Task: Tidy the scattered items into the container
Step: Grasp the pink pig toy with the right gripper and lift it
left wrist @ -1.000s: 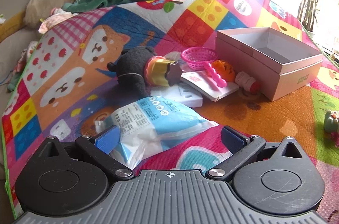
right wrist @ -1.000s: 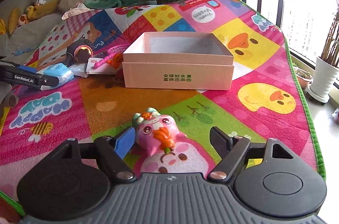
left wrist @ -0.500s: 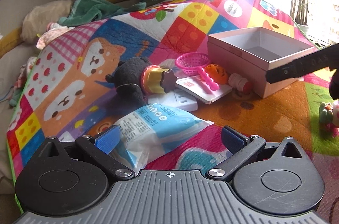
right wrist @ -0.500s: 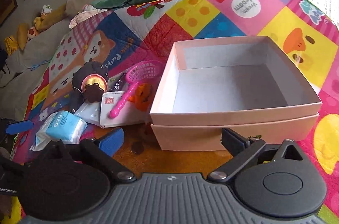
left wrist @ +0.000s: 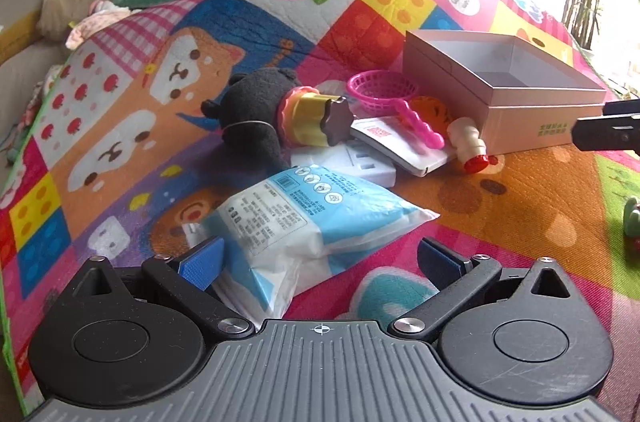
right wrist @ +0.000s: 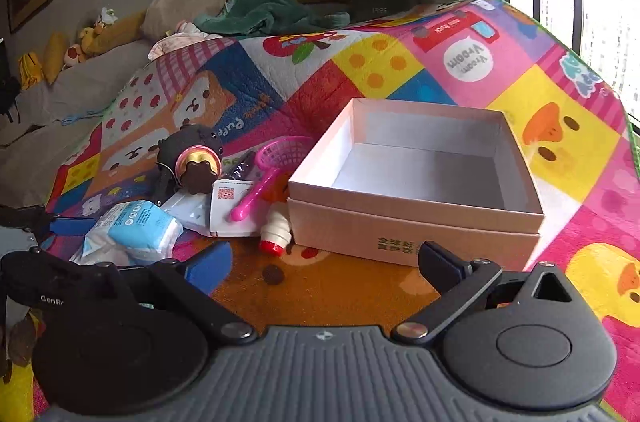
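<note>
Left wrist view: my left gripper (left wrist: 320, 258) stands spread around the wipes pack (left wrist: 316, 222), pads not pressing, pack offset toward my 9 o'clock finger, presumably set for pickup. Right gripper (right wrist: 324, 262) wide apart, nothing between; box (right wrist: 416, 218) at 12 o'clock is empty, toy clutter (right wrist: 240, 182) at 10 o'clock.

Black grippers (left wrist: 320, 258), blue pads (left wrist: 200, 258), silver screws.
</note>
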`<state>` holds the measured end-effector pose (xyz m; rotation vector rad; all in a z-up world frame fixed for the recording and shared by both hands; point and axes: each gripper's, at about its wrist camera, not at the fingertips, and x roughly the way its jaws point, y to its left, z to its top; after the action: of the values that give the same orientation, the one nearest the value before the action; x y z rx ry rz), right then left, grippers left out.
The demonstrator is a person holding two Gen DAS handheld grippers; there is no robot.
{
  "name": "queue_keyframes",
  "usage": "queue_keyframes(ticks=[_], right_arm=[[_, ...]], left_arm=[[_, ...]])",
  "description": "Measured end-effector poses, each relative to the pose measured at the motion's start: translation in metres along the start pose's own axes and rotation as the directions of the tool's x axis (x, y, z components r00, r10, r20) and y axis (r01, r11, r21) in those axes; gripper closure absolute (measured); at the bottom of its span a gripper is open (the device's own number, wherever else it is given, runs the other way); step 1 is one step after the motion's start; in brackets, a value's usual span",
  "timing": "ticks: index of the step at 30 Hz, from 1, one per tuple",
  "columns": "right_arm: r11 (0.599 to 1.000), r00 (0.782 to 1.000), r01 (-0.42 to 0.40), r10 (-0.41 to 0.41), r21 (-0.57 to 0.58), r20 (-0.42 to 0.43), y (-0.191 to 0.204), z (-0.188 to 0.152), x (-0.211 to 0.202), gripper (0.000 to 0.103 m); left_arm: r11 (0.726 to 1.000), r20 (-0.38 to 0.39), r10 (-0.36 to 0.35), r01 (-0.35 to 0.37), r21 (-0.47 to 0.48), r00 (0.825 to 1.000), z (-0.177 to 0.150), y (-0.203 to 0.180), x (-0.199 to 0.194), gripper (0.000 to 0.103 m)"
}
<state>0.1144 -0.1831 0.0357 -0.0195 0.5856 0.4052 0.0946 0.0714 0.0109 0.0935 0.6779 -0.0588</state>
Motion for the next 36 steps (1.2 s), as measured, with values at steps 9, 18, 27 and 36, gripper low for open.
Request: queue_keyframes(ticks=[9, 18, 27, 36], right_arm=[[0.992, 0.997, 0.083, -0.082, 0.095, -0.009, -0.044, -0.041, -0.040, 0.002], [0.985, 0.994, 0.110, -0.112, 0.129, 0.001, -0.060, -0.083, -0.073, 0.000], [0.998, 0.998, 0.066, -0.065, -0.020, 0.024, -0.037, -0.096, -0.082, 0.000], [0.984, 0.994, 0.088, -0.096, -0.152, -0.047, -0.015, -0.082, -0.039, 0.042]], left_arm=[[0.948, 0.001, -0.267, 0.263, 0.182, 0.964, -0.012, -0.071, -0.026, 0.000], [0.940, -0.015, -0.295, 0.292, 0.176, 0.956, -0.024, -0.096, -0.045, 0.000], [0.966, 0.065, -0.162, 0.145, 0.212, 0.985, -0.030, -0.089, -0.052, 0.000], [0.989, 0.030, -0.101, 0.097, 0.111, 0.994, 0.005, -0.072, -0.018, 0.000]])
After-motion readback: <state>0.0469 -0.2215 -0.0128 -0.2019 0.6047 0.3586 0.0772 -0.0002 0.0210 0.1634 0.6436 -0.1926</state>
